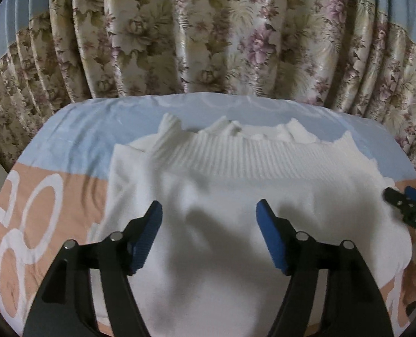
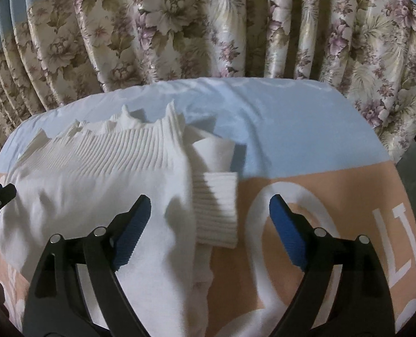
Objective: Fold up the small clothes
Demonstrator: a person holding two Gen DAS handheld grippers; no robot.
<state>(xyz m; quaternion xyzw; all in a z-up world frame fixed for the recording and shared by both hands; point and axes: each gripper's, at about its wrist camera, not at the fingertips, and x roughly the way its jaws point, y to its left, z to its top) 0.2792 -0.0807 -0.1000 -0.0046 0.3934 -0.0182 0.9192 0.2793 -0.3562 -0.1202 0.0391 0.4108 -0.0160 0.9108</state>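
A white knit garment (image 1: pixel 236 196) with a ribbed band at its far edge lies spread on a peach and blue printed sheet (image 1: pixel 39 196). My left gripper (image 1: pixel 209 210) is open and empty, just above the garment's middle. The garment also shows in the right wrist view (image 2: pixel 95 191), with a ribbed cuff (image 2: pixel 216 210) folded in at its right edge. My right gripper (image 2: pixel 209 210) is open and empty, over that cuff and the garment's right edge. Each gripper's tip shows at the edge of the other view.
A floral curtain (image 1: pixel 208 42) hangs right behind the sheeted surface's far edge. The sheet (image 2: pixel 320 154) extends bare to the right of the garment, with large white letters printed on it.
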